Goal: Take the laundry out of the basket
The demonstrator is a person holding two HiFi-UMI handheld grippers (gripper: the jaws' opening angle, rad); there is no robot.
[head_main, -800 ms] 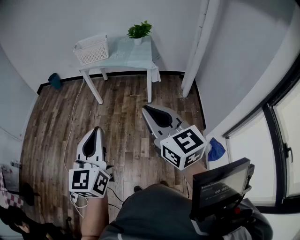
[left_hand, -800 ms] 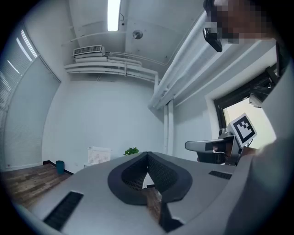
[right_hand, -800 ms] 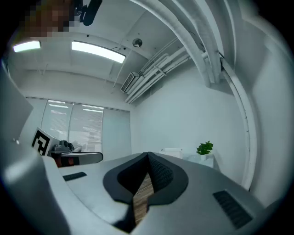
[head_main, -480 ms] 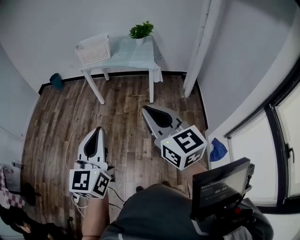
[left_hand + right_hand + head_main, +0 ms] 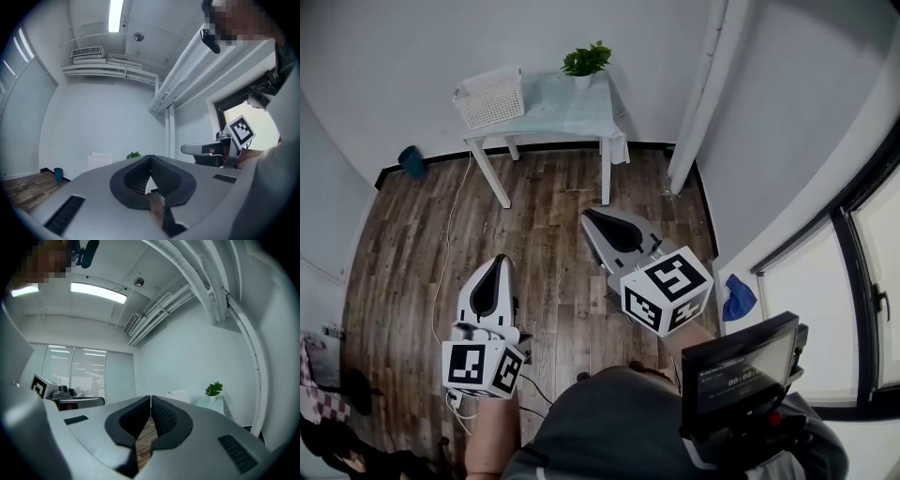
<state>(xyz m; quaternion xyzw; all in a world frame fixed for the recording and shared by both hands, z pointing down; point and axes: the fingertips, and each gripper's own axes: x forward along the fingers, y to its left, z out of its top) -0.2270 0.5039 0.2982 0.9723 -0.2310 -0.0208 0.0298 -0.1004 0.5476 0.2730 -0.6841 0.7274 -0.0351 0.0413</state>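
- The basket (image 5: 490, 98) is white, rectangular and of open lattice weave. It stands in the upper left of the head view, on the left end of the tabletop (image 5: 558, 105). The laundry in it is too small to make out, apart from a pale fold at the rim.
- The tabletop is covered with a pale blue-green cloth that hangs over its right edge, and it stands on plain white legs.
- A leafy green plant (image 5: 586, 60) in a small white pot stands at the far right corner of the tabletop, apart from the basket.
- The floor (image 5: 553, 202) is made of dark wood-grain planks. A thin white cable (image 5: 445, 239) trails across it to the left of the table.
- A small teal container (image 5: 412, 161) stands against the left wall, at the skirting.
- The left gripper (image 5: 497, 261) is at lower left of the head view, over the floor and well apart from the basket. Its grey shells are smooth and its black ribbed fingers are clenched tip to tip with nothing between them.
- The right gripper (image 5: 589, 216) is at lower centre, also well short of the table. Its fingers are pressed together and empty, and floor planks show through the gap at their base.
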